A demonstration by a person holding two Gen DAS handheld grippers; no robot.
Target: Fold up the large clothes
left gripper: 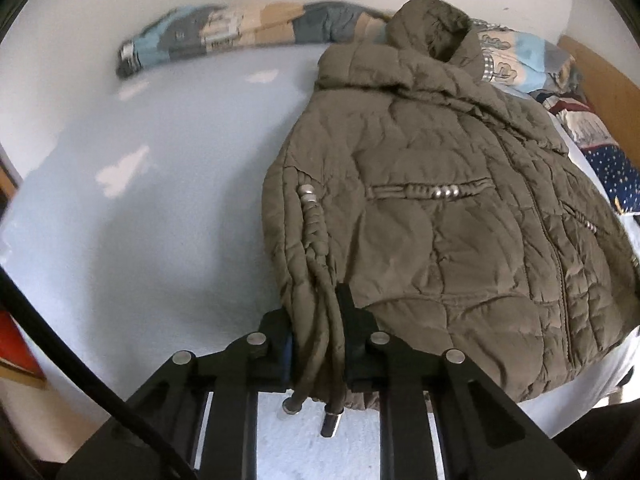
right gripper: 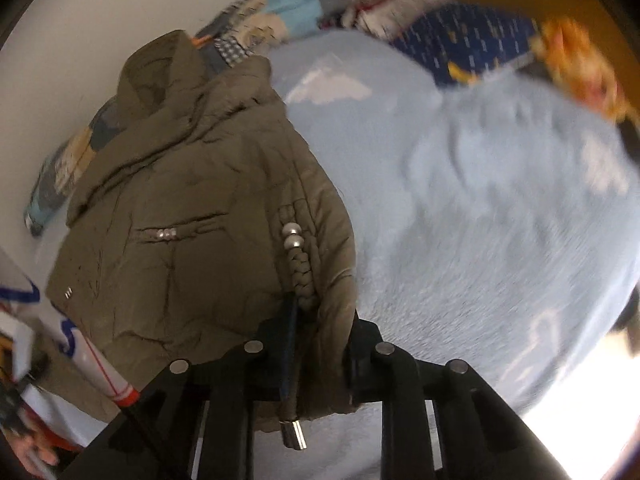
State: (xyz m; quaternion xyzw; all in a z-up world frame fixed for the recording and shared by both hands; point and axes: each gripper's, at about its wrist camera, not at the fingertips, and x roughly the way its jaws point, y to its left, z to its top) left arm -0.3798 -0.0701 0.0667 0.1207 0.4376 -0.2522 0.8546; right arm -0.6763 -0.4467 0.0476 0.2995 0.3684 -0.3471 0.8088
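Observation:
An olive-brown quilted jacket [left gripper: 420,200] lies folded lengthwise on a light blue bed sheet [left gripper: 160,200], its hood towards the wall. In the left wrist view my left gripper [left gripper: 312,314] is shut on the near left corner of the hem, where two drawcords with metal tips [left gripper: 330,426] hang down. In the right wrist view the same jacket [right gripper: 180,220] fills the left half. There my right gripper [right gripper: 316,330] is shut on the near right hem corner, pinching the fabric beside a braided cord with silver beads [right gripper: 292,236].
A patchwork quilt [left gripper: 240,36] is bunched along the white wall and runs round to the wooden headboard [left gripper: 608,88]. The sheet [right gripper: 480,200] spreads to the right of the jacket. White printed fabric [right gripper: 80,344] lies off the bed's near left edge.

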